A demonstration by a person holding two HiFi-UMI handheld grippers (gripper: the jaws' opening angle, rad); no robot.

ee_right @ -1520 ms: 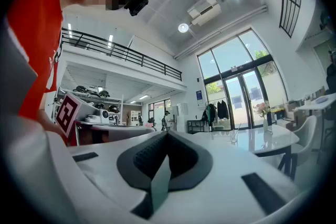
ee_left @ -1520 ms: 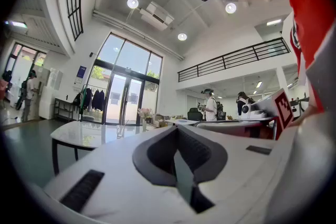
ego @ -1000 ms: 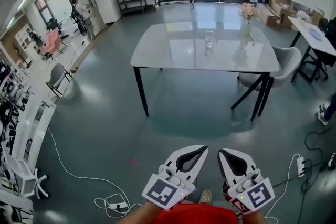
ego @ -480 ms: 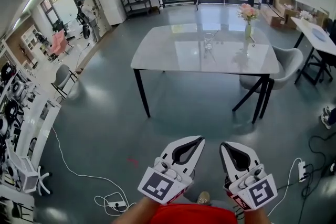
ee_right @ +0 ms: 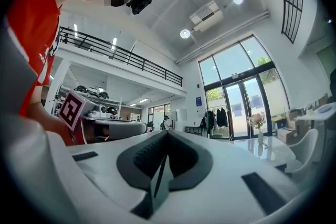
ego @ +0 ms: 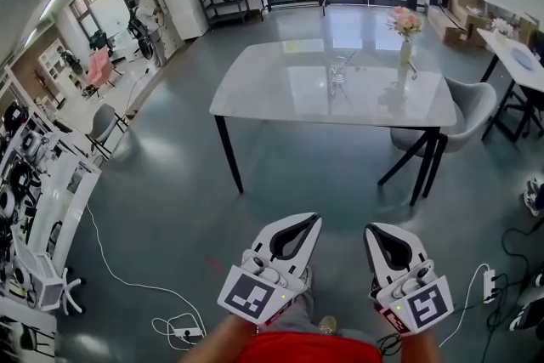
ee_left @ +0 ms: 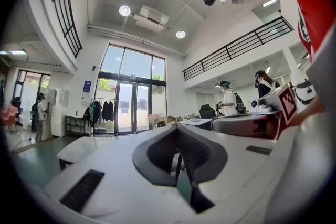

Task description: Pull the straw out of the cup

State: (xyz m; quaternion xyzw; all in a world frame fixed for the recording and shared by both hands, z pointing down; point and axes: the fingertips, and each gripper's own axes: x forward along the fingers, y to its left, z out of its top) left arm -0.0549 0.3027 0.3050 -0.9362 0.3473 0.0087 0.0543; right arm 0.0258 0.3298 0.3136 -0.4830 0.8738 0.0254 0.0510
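Observation:
A clear glass cup (ego: 339, 76) with a thin straw (ego: 347, 60) leaning out of it stands on the white table (ego: 280, 93), far ahead of me across the floor. My left gripper (ego: 312, 218) and right gripper (ego: 372, 228) are held side by side low in the head view, pointing towards the table. Both are shut with nothing between the jaws. The left gripper view has the left gripper (ee_left: 177, 128) closed tip to tip and hiding the cup. In the right gripper view, the right gripper (ee_right: 168, 132) is closed too.
A vase of pink flowers (ego: 405, 31) stands on the table right of the cup. A grey chair (ego: 476, 102) sits at the table's right end. Cables (ego: 127, 285) and a power strip (ego: 489, 285) lie on the floor. Shelving (ego: 42, 208) lines the left side.
Both grippers have moved forward towards the table and sit higher in the head view. The table has come slightly nearer. Both stay shut.

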